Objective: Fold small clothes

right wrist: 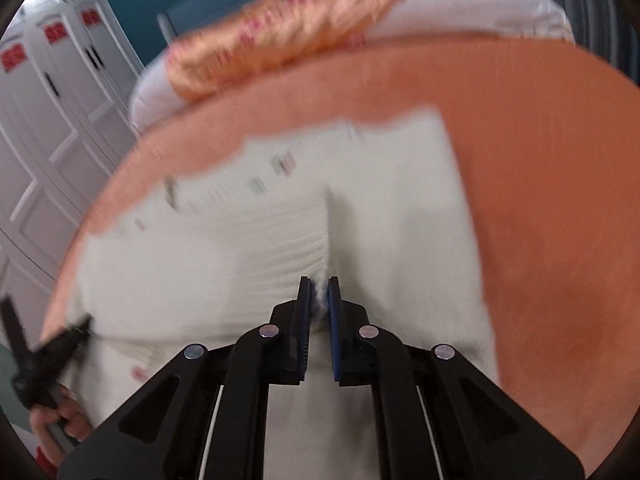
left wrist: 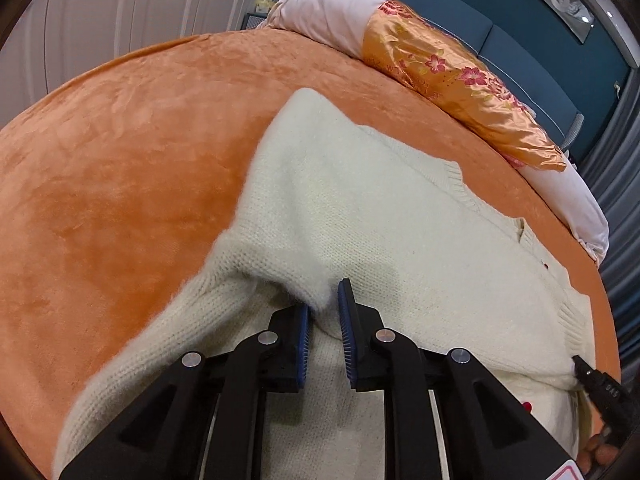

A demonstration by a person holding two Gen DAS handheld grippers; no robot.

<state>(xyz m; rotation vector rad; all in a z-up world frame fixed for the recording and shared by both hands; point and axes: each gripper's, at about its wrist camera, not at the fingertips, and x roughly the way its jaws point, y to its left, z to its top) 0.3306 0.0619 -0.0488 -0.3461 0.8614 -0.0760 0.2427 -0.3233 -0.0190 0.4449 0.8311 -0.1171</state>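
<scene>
A cream knitted sweater (left wrist: 384,216) lies on the orange bedspread (left wrist: 120,184). My left gripper (left wrist: 325,308) is shut on a raised fold of the sweater's near edge, with a sleeve trailing to the lower left. In the blurred right wrist view the same sweater (right wrist: 280,232) shows, with small red marks on it. My right gripper (right wrist: 319,300) is shut on a pinch of the sweater's fabric. The right gripper's tip shows in the left wrist view at the lower right (left wrist: 588,372); the left gripper shows at the lower left of the right wrist view (right wrist: 48,352).
An orange floral satin pillow (left wrist: 460,80) lies on pale pillows (left wrist: 328,12) along the bed's far edge, before a teal headboard (left wrist: 520,32). White wardrobe doors (right wrist: 48,128) stand beside the bed. The bedspread stretches wide to the left in the left wrist view.
</scene>
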